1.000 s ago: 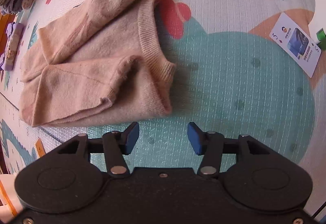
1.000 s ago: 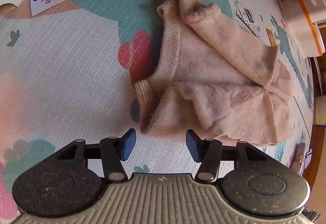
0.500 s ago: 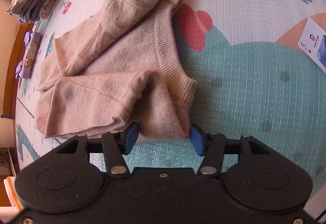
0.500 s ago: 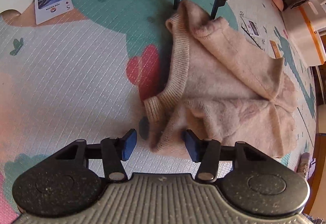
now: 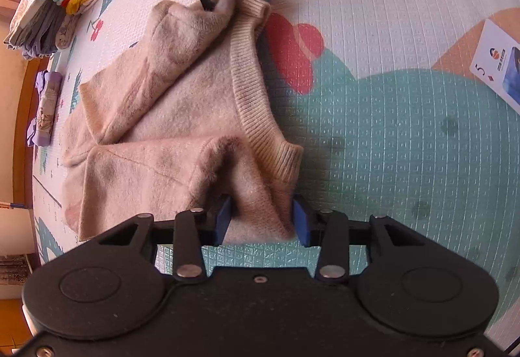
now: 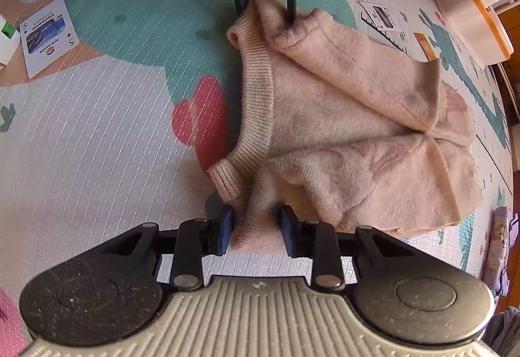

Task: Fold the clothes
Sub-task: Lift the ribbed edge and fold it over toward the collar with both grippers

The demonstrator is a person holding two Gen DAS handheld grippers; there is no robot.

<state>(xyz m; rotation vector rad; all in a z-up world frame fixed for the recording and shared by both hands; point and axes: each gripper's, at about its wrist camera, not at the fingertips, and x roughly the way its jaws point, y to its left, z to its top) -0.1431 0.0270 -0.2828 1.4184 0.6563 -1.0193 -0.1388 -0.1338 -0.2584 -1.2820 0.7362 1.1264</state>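
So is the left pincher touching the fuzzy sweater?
Touching. In the left wrist view, the left gripper has both blue pads pressed against a bunched fold of the beige sweater, with no gap.

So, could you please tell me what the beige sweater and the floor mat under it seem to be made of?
The beige sweater looks like soft, fuzzy knit, perhaps wool or a fleecy blend: the surface is napped and matte, and the neckband is ribbed. The floor mat looks like printed foam or vinyl: a slightly glossy, embossed grid texture with cartoon shapes. Which exactly is unclear.
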